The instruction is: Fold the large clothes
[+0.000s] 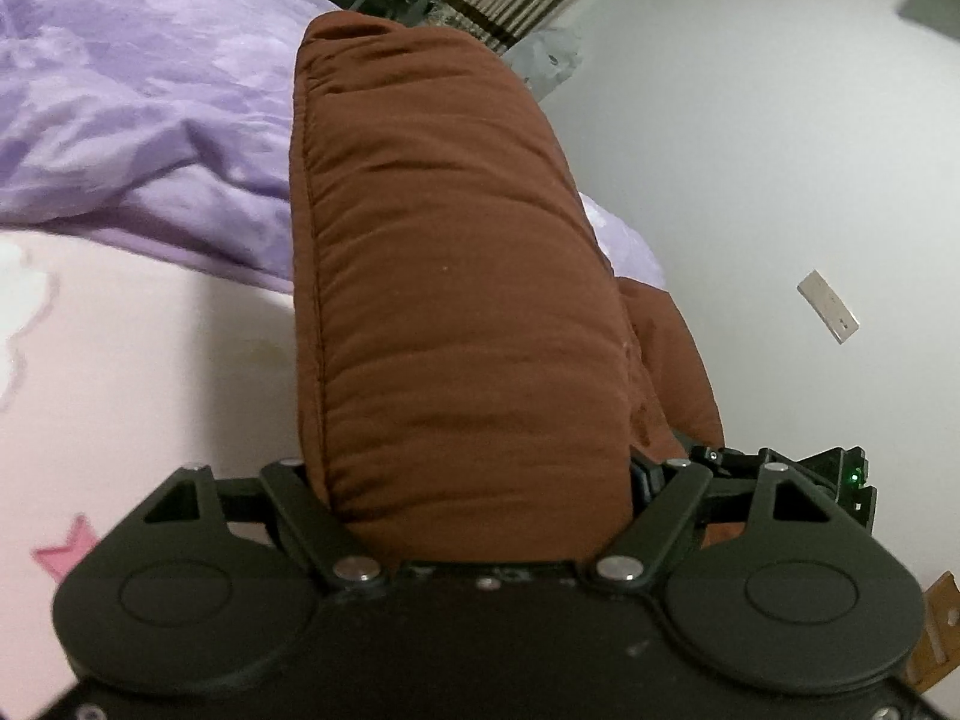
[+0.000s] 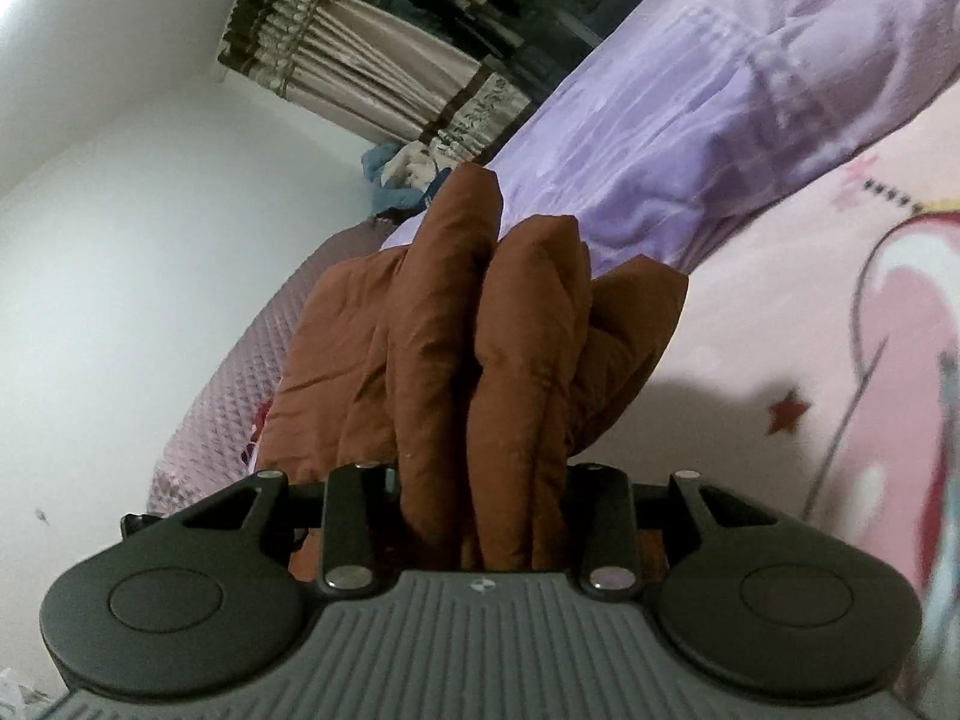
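Brown padded cloth fills the middle of both views: a large quilted garment, gathered thick and lifted clear of the pink printed bedsheet. Starting at the left, the left gripper is clamped across a wide, puffy bundle of it, its jaws standing far apart only because the roll between them is so bulky. Further right, the right gripper pinches several stacked layers of the same garment, its jaws set closer together around the thinner pleats. By my reading the folding is partly done: the cloth is already doubled into layers, but it hangs in the air between the two tools and has yet to be laid flat and squared. Only the left view shows the smooth rolled side and a wall switch plate; only the right view shows the separate folds edge-on, a heaped lilac quilt and tied curtains behind.
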A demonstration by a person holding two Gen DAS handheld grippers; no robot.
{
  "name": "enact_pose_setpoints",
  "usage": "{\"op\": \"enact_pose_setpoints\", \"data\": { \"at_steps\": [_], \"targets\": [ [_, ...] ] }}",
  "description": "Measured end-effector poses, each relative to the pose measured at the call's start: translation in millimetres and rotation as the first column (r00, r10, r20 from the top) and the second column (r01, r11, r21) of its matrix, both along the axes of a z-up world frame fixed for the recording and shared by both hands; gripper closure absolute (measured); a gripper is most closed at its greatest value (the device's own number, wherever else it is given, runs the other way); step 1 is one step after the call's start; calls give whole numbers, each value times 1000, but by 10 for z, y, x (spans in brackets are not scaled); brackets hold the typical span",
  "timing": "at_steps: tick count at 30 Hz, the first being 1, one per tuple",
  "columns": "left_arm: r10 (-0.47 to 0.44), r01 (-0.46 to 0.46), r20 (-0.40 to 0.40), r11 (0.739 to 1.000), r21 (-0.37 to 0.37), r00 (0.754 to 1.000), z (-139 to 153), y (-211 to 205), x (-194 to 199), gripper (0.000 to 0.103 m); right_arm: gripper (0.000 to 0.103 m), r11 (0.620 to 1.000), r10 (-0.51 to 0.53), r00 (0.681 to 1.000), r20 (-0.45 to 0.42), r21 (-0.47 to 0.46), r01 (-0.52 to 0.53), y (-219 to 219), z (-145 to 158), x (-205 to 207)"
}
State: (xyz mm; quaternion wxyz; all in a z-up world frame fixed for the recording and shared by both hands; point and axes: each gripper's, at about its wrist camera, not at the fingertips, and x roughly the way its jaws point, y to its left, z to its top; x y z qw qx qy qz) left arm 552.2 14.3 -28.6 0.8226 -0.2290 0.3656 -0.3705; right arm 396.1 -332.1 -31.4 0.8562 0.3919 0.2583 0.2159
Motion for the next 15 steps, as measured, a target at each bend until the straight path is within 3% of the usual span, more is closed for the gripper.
{"op": "enact_pose_setpoints", "data": {
  "at_steps": [9, 12, 15],
  "targets": [
    [-15, 12, -113, 1000, -29, 993, -730, 142, 290, 20, 62, 995, -65, 993, -100, -84, 57, 150, -381, 84],
    [-32, 21, -139, 996, -84, 990, -920, 199, 396, 13, 60, 997, -67, 992, -107, -32, 64, 98, -502, 70],
    [-49, 38, -132, 996, -86, 990, -935, 226, 365, 9, 52, 997, -77, 991, -110, -38, 73, 117, -605, 66]
  ]
}}
